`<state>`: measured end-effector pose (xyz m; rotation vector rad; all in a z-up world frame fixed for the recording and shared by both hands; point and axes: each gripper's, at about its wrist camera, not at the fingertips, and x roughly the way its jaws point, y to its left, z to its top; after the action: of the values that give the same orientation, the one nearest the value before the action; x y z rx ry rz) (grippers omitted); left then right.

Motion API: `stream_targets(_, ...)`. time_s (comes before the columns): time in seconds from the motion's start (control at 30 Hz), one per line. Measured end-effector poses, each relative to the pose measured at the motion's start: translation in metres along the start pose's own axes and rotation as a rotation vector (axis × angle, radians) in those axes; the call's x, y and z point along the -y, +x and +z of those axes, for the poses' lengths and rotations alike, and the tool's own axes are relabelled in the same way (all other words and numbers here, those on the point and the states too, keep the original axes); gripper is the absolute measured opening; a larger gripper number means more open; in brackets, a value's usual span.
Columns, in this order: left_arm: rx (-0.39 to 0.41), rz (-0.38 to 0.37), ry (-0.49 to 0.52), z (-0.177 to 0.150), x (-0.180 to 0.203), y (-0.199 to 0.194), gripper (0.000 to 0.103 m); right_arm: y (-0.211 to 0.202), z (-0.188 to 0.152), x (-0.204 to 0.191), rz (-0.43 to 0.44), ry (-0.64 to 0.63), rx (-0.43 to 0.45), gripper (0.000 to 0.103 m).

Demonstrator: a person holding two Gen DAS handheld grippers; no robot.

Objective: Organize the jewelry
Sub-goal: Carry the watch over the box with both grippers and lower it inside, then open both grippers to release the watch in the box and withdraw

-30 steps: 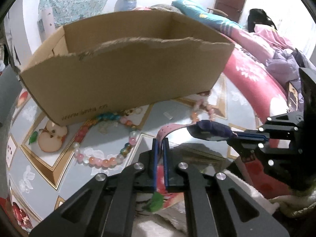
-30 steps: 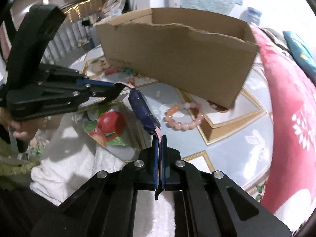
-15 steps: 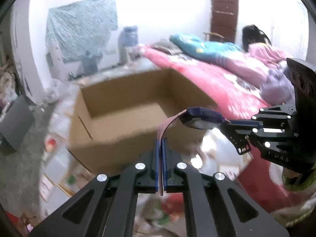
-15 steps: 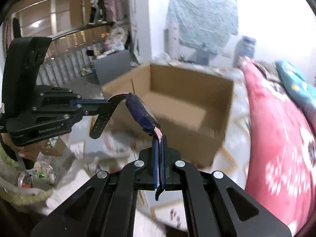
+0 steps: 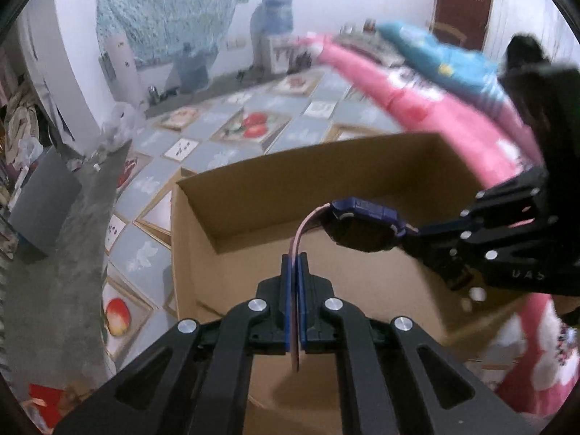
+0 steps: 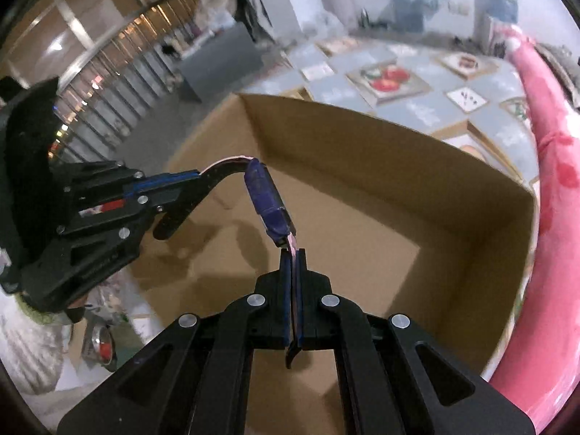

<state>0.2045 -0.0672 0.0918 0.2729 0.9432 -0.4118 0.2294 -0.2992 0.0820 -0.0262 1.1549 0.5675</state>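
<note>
A wristwatch [image 5: 364, 223] with a dark blue case and a pink strap hangs stretched between the two grippers, above the inside of an open cardboard box [image 5: 362, 152]. My left gripper [image 5: 294, 266] is shut on one strap end, which pokes out below its fingers. My right gripper [image 6: 293, 259] is shut on the other strap end, with the watch case [image 6: 266, 199] just past its tips. Each view shows the other gripper: the right gripper [image 5: 417, 231] enters from the right side, the left gripper [image 6: 197, 177] from the left. The box floor [image 6: 362, 239] looks bare where it shows.
The box stands on a tiled mat [image 5: 232, 123] printed with fruit pictures. A pink blanket [image 5: 417, 90] and a blue pillow [image 5: 446, 58] lie to the right of the box. A grey slab [image 5: 40, 203] and clutter sit at the left.
Both grippers rose and carried the watch from low over the mat in front of the box to above the box's open inside. The bead bracelets on the mat have dropped out of view.
</note>
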Motion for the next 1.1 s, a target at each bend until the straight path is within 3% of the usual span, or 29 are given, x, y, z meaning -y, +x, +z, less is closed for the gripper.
stream_targets(0.17, -0.132, 0.038, -0.013, 0.022, -0.017, 0.057, 0.004, 0.033, 0.027, 0.016, -0.033, 0.021, -0.069, 0.006)
stream_targets(0.27, -0.145, 0.070, -0.011, 0.029, -0.020, 0.070, 0.018, 0.040, 0.039, 0.029, -0.060, 0.051, -0.059, 0.007)
stream_targets(0.3, -0.133, 0.076, -0.013, 0.029, -0.021, 0.070, 0.023, 0.042, 0.043, 0.033, -0.071, 0.054, -0.050, 0.009)
stream_targets(0.57, -0.028, 0.079, -0.071, 0.032, -0.027, 0.047, 0.030, 0.029, 0.042, 0.028, -0.070, 0.024, 0.011, 0.012)
stream_targets(0.63, 0.009, 0.072, -0.086, 0.029, -0.028, 0.032, 0.032, 0.033, 0.039, 0.019, -0.060, -0.022, -0.018, 0.012)
stream_targets(0.8, 0.089, 0.088, -0.103, 0.014, -0.029, -0.003, 0.039, 0.065, 0.031, -0.011, 0.025, -0.119, -0.197, 0.021)
stream_targets(0.93, 0.115, 0.082, -0.118, -0.007, -0.032, -0.023, 0.040, 0.095, 0.036, -0.015, 0.042, -0.092, -0.275, 0.022)
stream_targets(1.0, 0.122, 0.086, -0.121, -0.021, -0.035, -0.032, 0.040, 0.102, 0.041, -0.012, 0.053, -0.060, -0.276, 0.021)
stream_targets(1.1, 0.135, 0.092, -0.143, -0.043, -0.042, -0.044, 0.040, 0.101, 0.049, -0.002, -0.004, -0.014, -0.235, 0.020)
